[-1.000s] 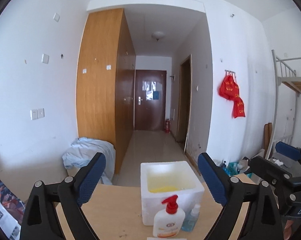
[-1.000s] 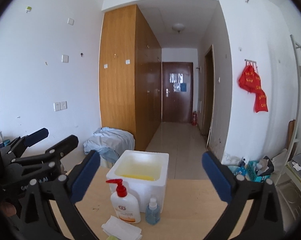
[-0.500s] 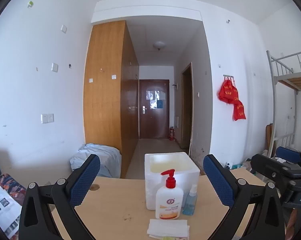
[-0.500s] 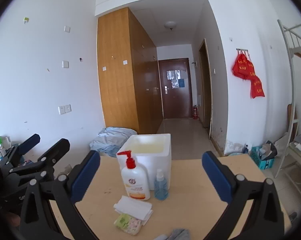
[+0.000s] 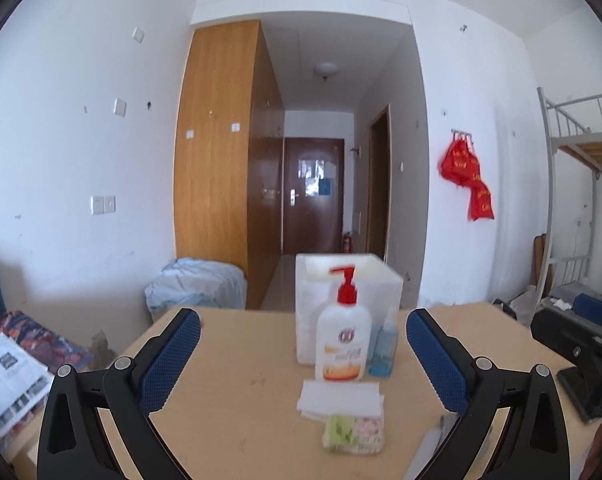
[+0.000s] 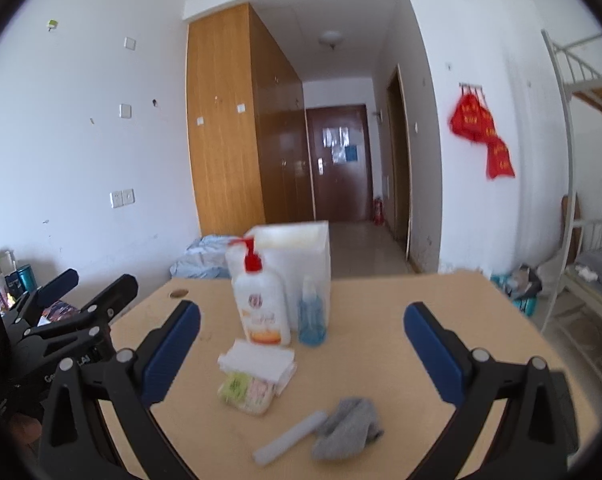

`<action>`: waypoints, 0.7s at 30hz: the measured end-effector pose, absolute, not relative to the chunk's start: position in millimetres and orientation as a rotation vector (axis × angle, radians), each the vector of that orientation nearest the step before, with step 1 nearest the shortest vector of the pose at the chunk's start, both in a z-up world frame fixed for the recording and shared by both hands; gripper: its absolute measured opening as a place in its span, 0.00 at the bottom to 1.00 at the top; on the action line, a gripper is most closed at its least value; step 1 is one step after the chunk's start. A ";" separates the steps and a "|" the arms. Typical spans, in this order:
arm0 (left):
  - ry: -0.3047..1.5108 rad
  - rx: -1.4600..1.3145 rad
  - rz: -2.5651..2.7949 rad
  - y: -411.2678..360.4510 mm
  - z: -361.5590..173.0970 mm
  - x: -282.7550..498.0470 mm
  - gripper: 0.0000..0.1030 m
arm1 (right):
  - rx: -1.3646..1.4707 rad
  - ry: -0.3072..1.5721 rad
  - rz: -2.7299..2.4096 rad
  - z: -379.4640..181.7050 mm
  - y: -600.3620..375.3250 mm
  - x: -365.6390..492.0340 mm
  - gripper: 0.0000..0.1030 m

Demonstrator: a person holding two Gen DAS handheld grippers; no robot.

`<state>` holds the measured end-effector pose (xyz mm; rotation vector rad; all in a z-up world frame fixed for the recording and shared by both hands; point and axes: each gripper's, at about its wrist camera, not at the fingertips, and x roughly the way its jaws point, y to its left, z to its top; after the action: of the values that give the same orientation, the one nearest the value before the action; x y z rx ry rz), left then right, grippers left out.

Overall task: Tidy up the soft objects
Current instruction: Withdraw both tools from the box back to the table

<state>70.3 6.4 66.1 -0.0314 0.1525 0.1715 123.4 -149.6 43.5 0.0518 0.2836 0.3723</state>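
Observation:
A white foam box (image 5: pixel 347 300) stands at the far middle of the wooden table (image 5: pixel 237 384); it also shows in the right wrist view (image 6: pixel 297 256). In front lie a white tissue stack (image 6: pixel 257 362), a small patterned tissue pack (image 6: pixel 247 392), a white foam strip (image 6: pixel 289 438) and a crumpled grey cloth (image 6: pixel 347 432). The tissue stack (image 5: pixel 339 396) and pack (image 5: pixel 355 432) also show in the left wrist view. My left gripper (image 5: pixel 303 356) is open and empty above the near table. My right gripper (image 6: pixel 301 354) is open and empty, to its right.
A white pump bottle with a red top (image 5: pixel 343 344) and a small blue bottle (image 5: pixel 383 354) stand against the foam box. A pale blue bundle (image 5: pixel 197 284) lies on the floor beyond the table. A metal bunk bed (image 5: pixel 581 200) stands at the right.
Both cameras have pulled back and tilted down, so the tissues, pack, foam strip and grey cloth have come into view. Both grippers stay open and empty.

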 end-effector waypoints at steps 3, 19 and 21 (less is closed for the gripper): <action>0.187 -0.035 0.174 5.5 49.8 67.9 1.00 | 0.068 0.313 0.368 26.5 -151.9 121.5 1.00; 0.319 -0.076 0.162 10.4 -12.5 76.0 1.00 | 0.066 0.449 0.344 -25.0 -147.9 119.9 1.00; 0.323 -0.083 0.161 11.8 -15.8 77.5 1.00 | 0.064 0.455 0.346 -26.9 -147.0 120.8 1.00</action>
<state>77.5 11.8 -15.8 -0.0831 0.3226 0.1611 120.8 -147.0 -26.9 0.0640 0.4549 0.3458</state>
